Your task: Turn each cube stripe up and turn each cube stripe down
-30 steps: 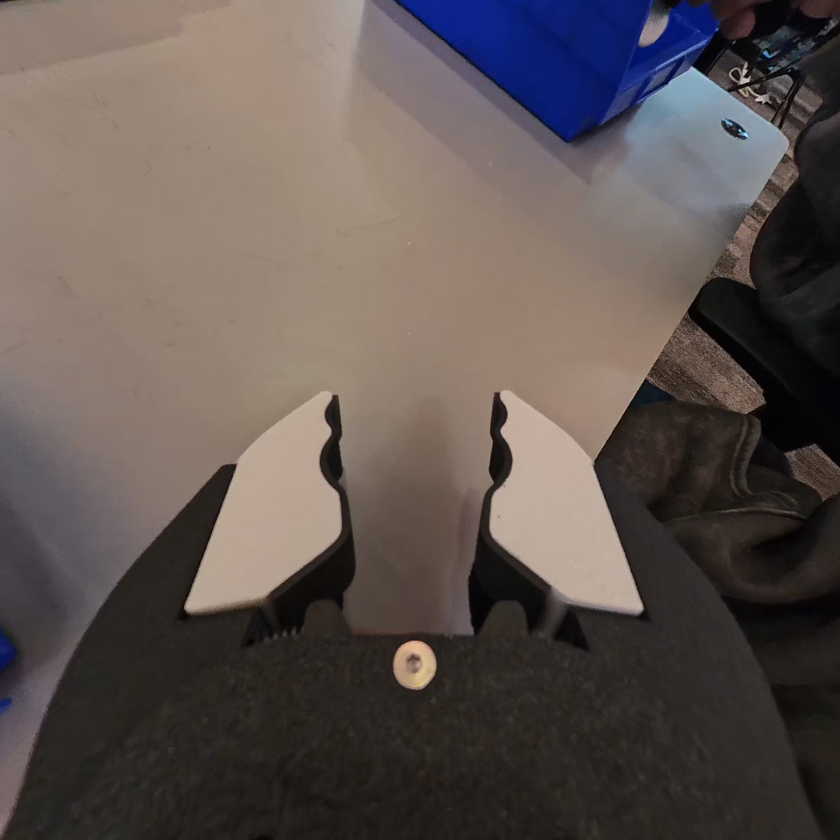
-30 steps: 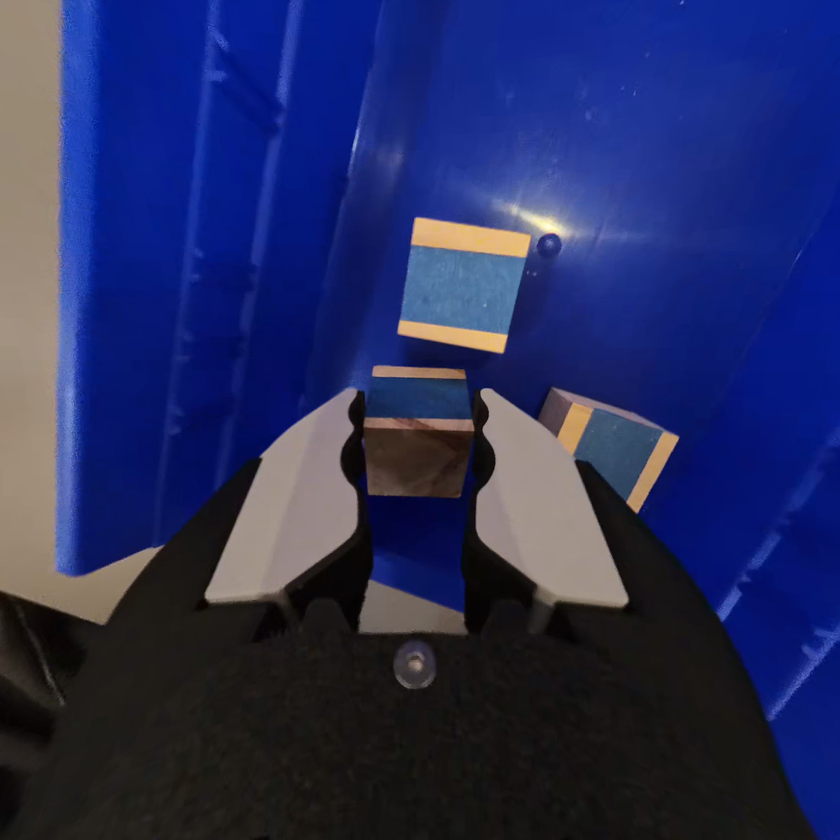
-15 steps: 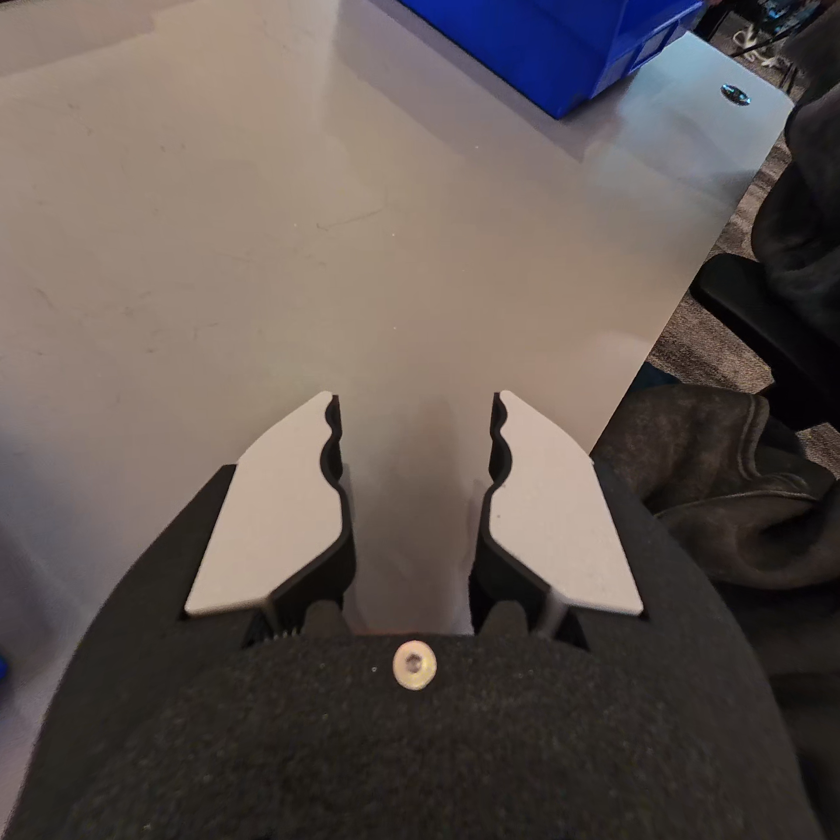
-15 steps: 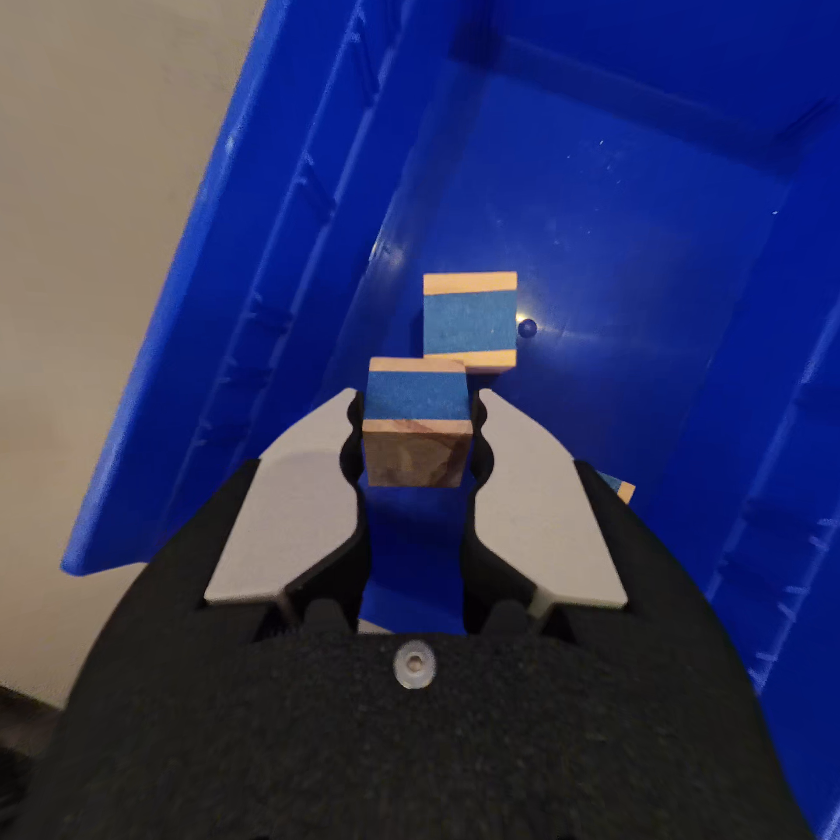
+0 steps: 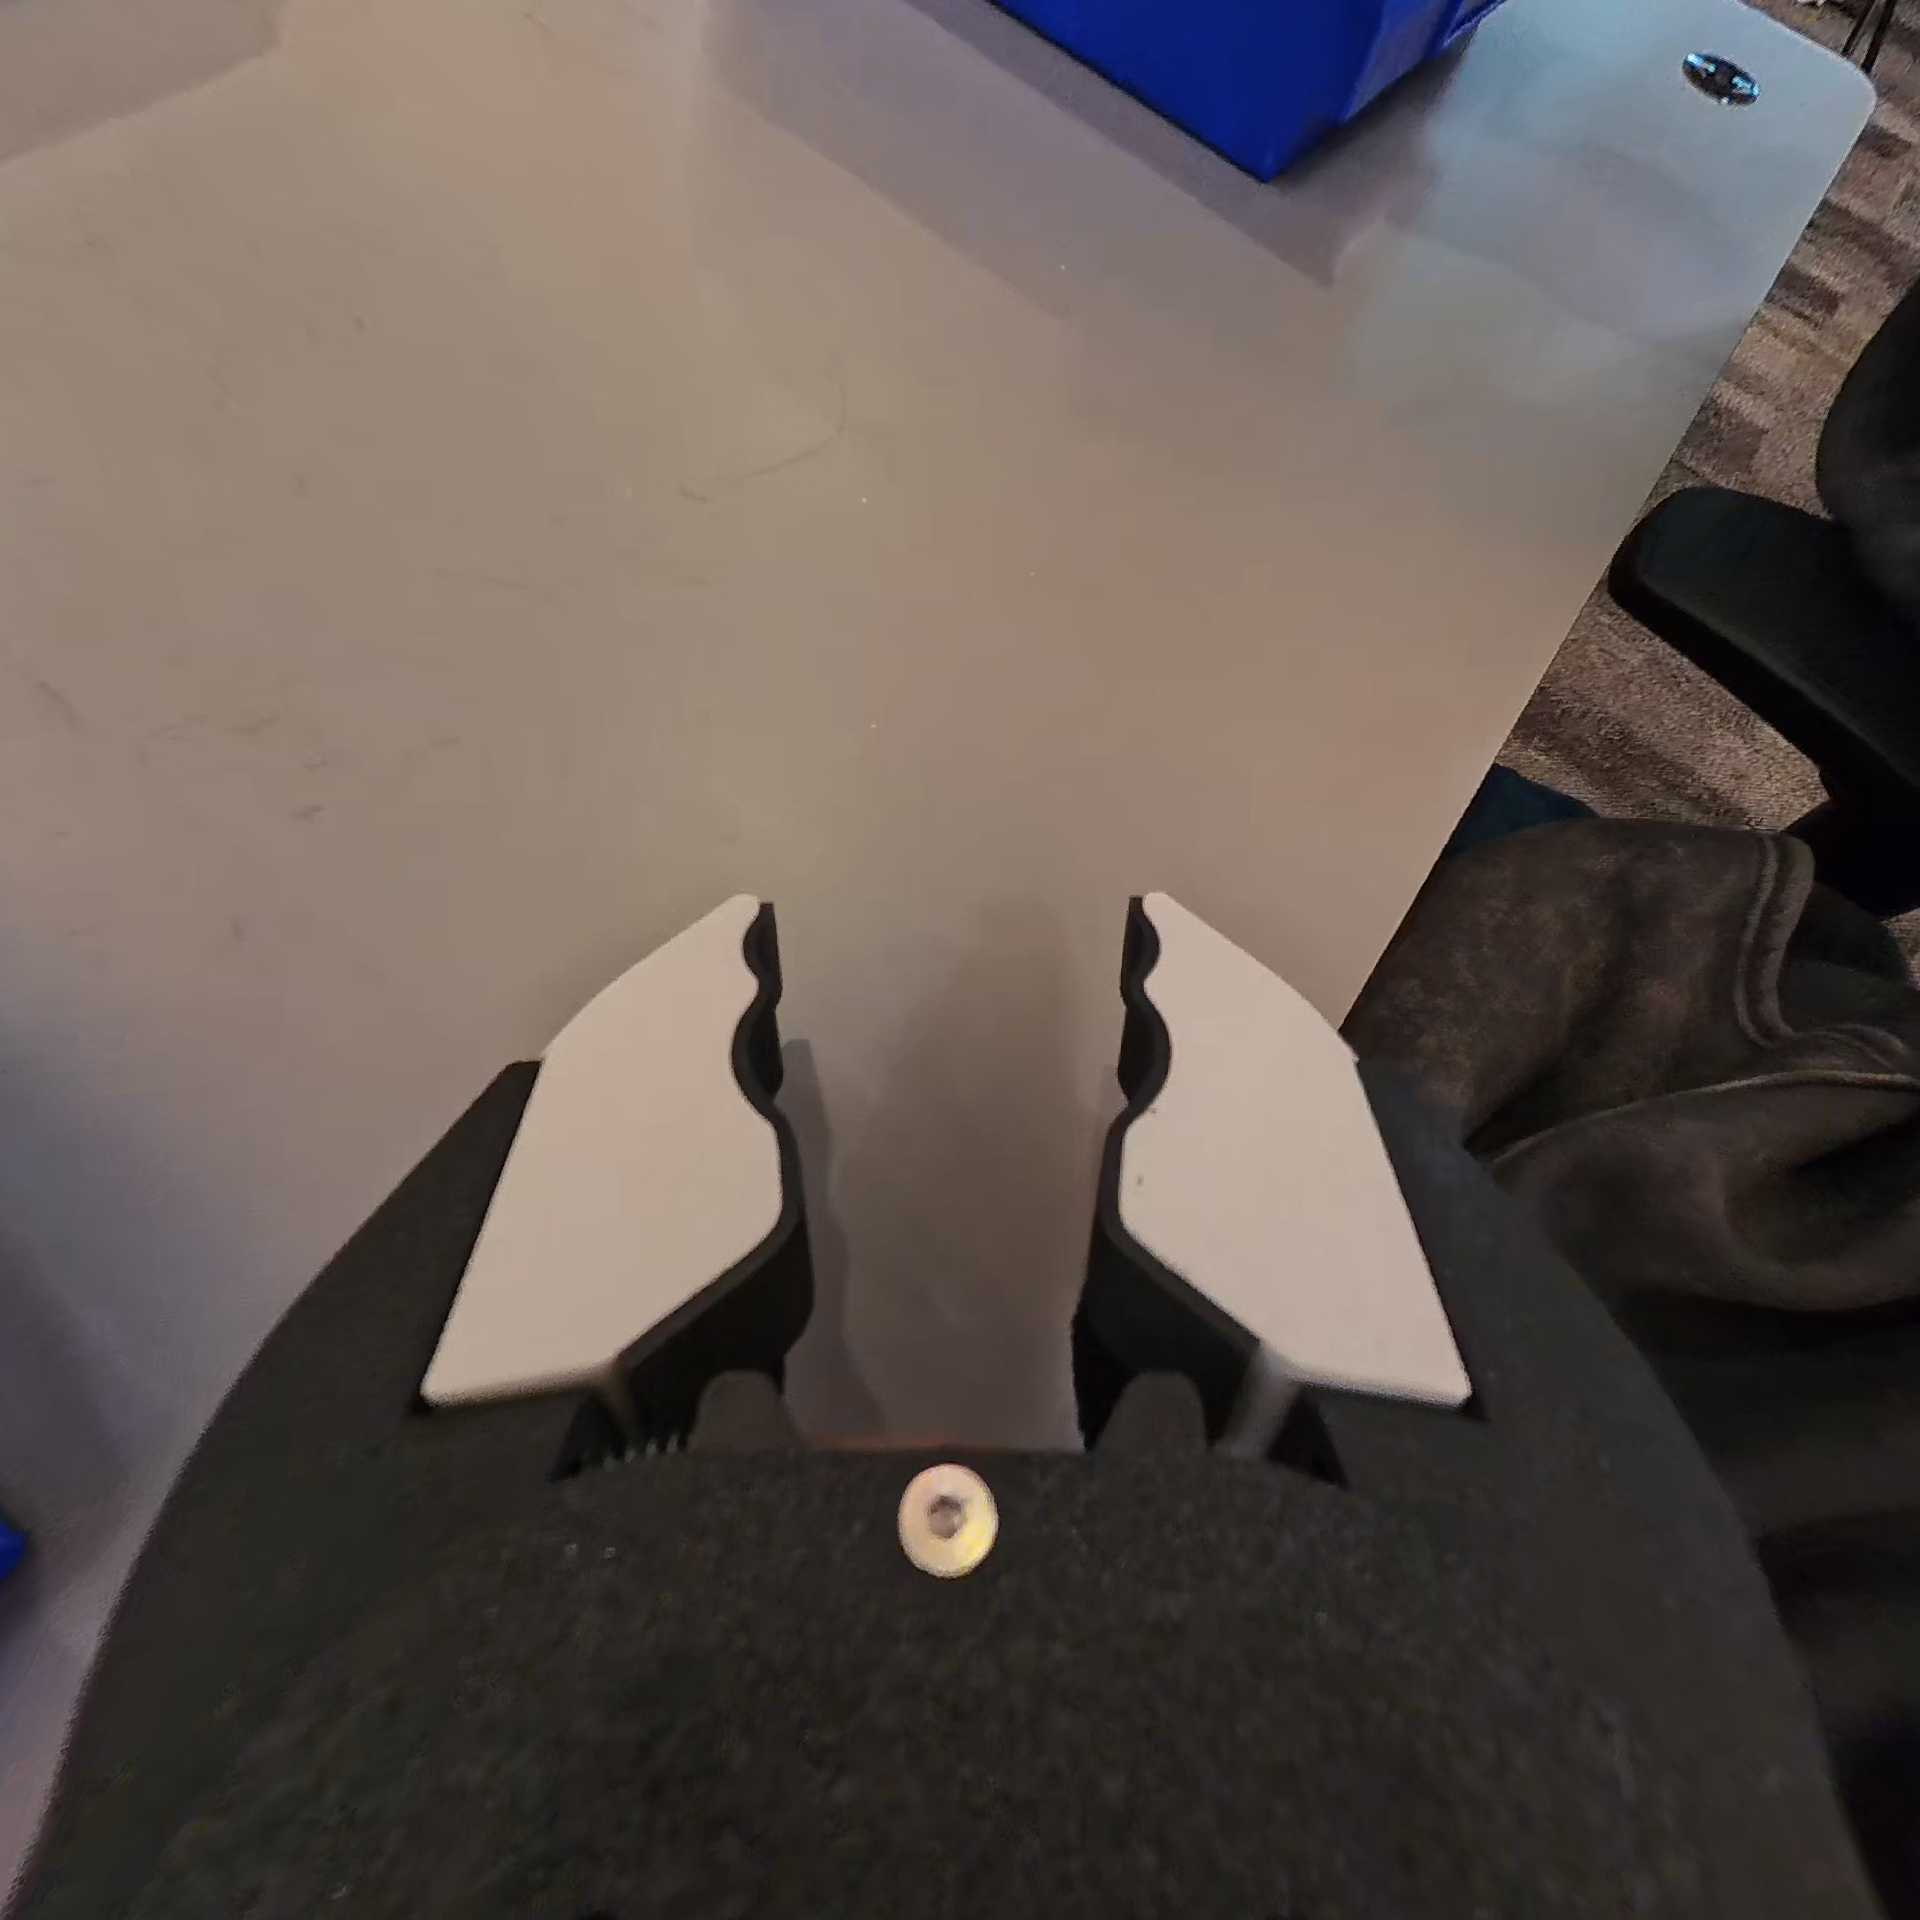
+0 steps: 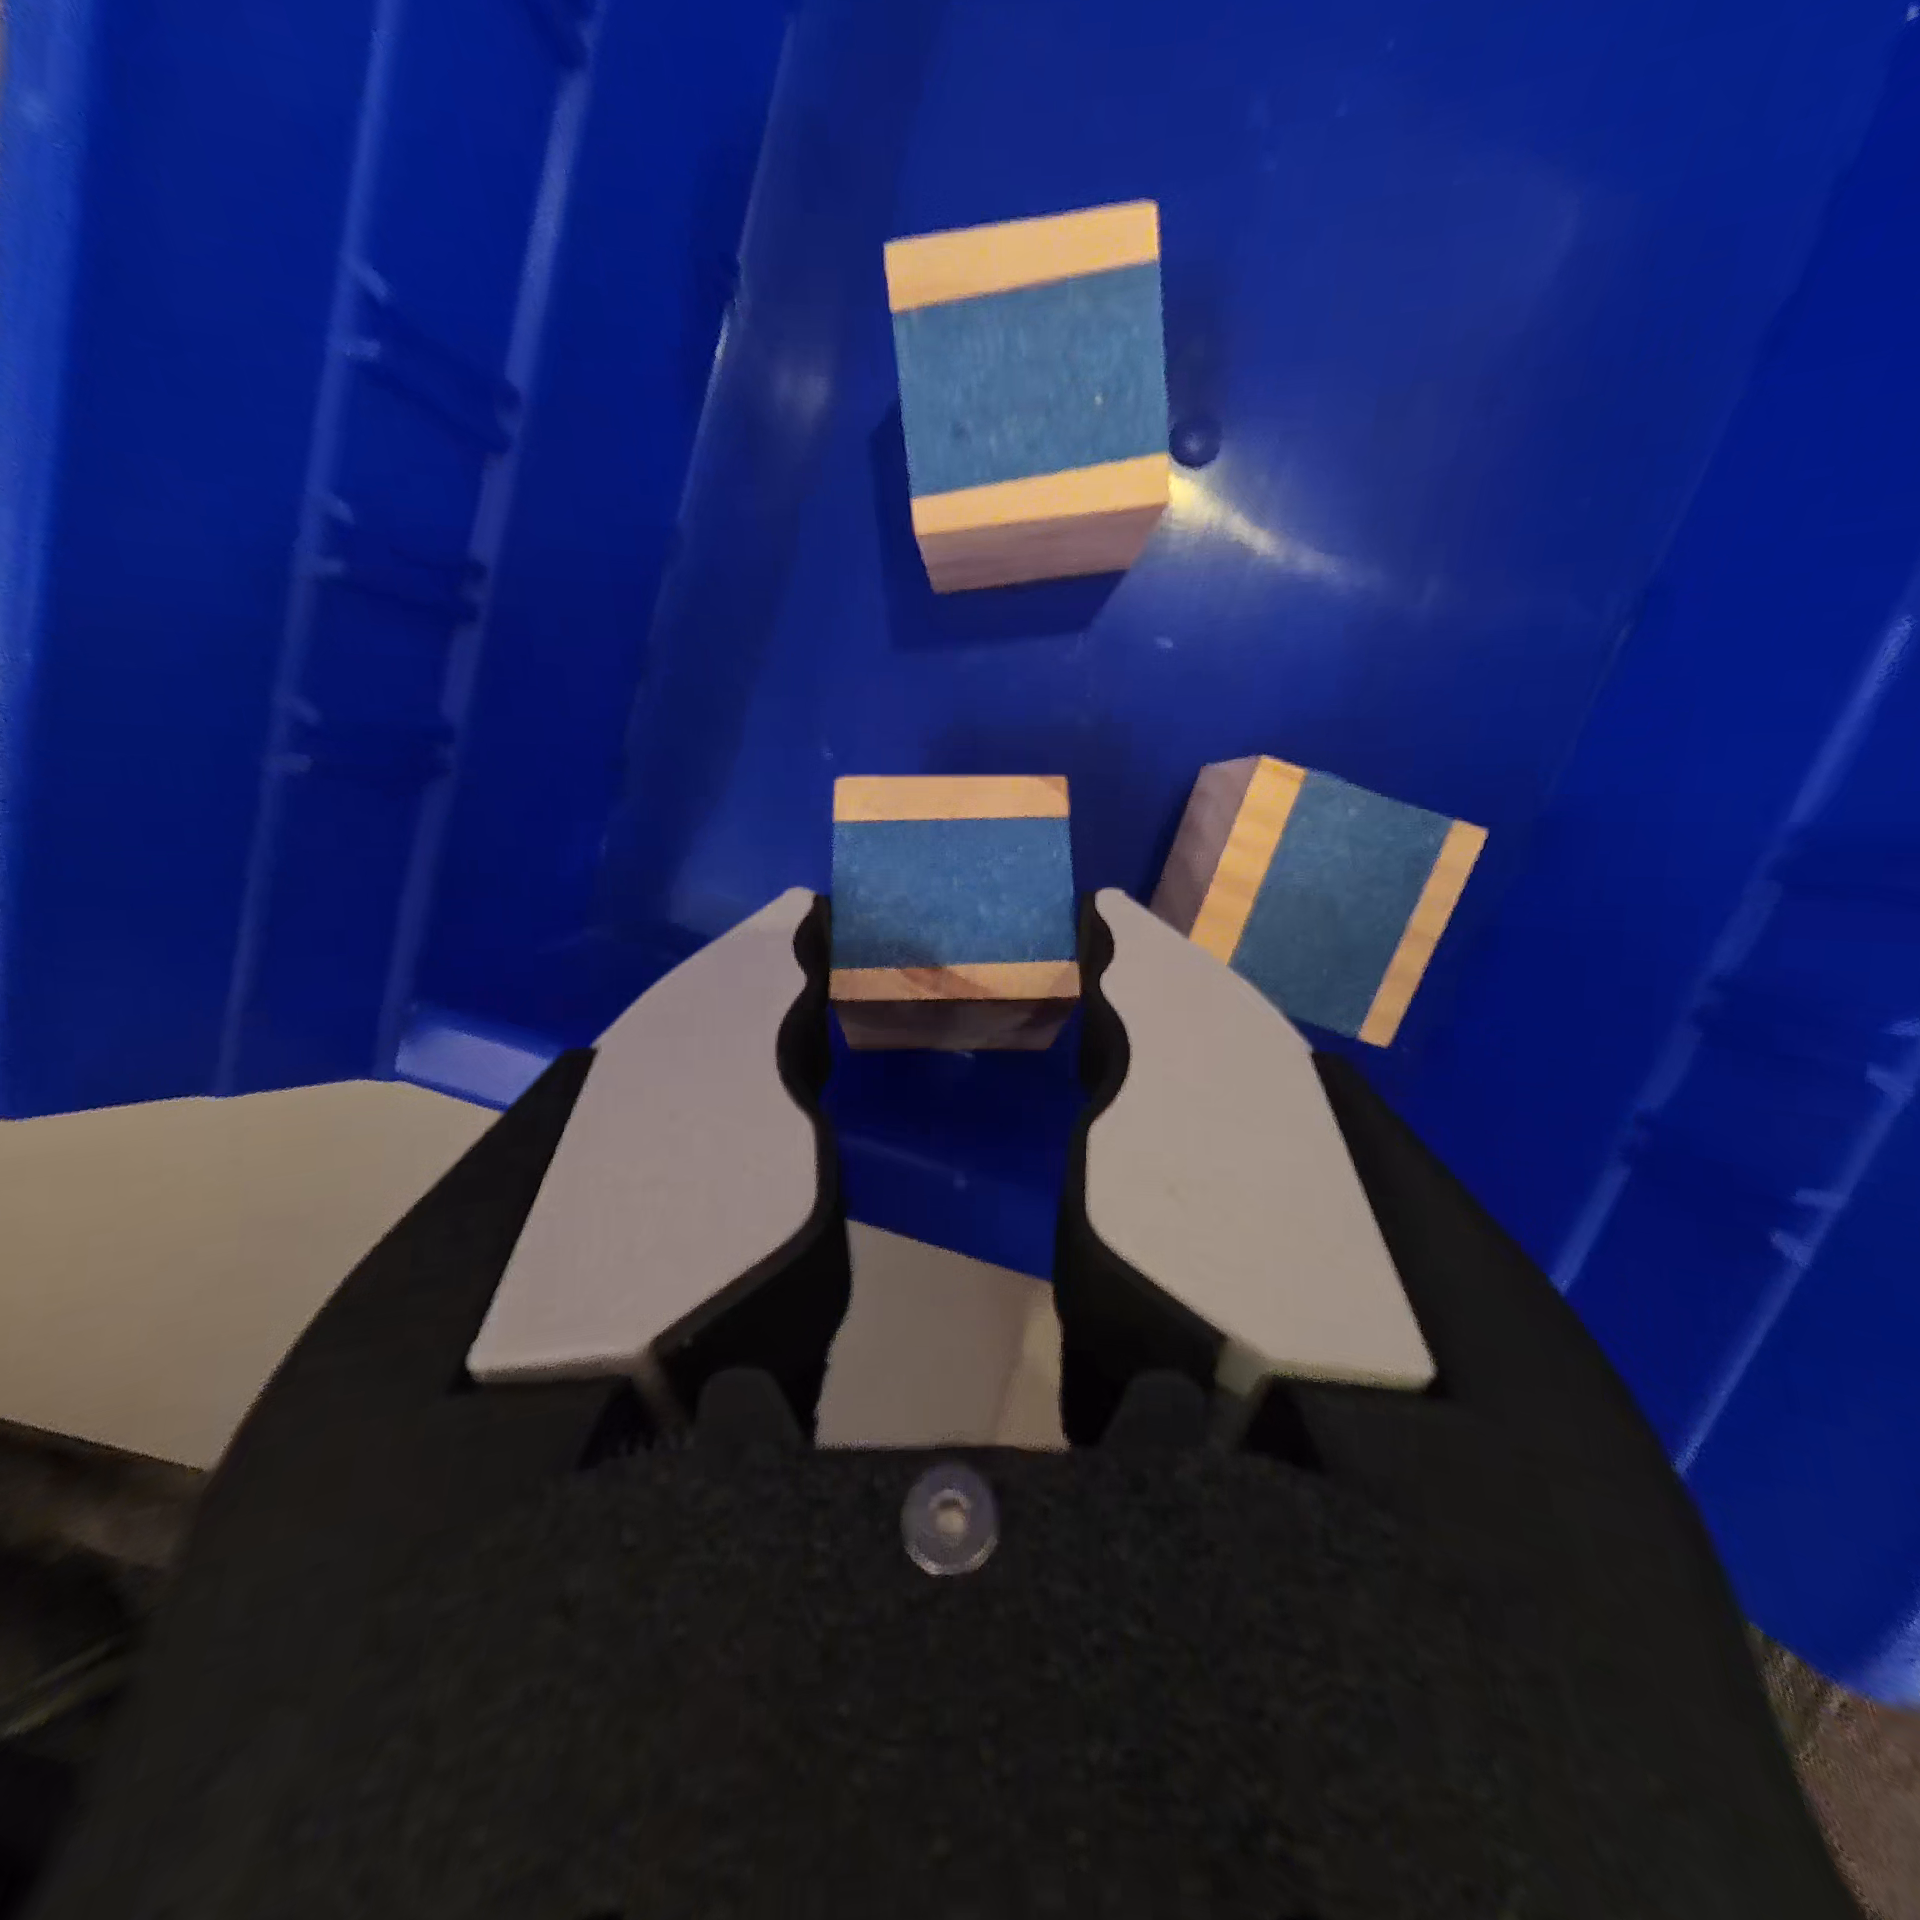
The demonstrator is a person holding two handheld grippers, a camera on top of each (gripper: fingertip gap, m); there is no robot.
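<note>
A: Where the grey table (image 5: 623, 520) fills the left wrist view, what sits on it?

B: A corner of the blue bin (image 5: 1278, 73) at the far edge, top of frame. Dark clothing (image 5: 1662, 1091) bunches just past the table's right edge. Left gripper (image 5: 951, 914) hangs over bare tabletop, fingers spread apart, nothing between them.

A: And the right wrist view?

B: Blue bin (image 6: 468, 468) takes most of the frame; a strip of table shows at lower left. Three wooden cubes in it, each with a blue stripe facing the camera. Far cube (image 6: 1029, 395) lies apart, up the bin floor. Right-hand cube (image 6: 1330, 899) sits turned at an angle, just beside the right finger.

A: The third?

B: Held cube (image 6: 951, 904) is pinched at the fingertips of the right gripper (image 6: 951, 909), fingers clenched on its two sides. Whether it touches the bin floor, cannot tell.
</note>
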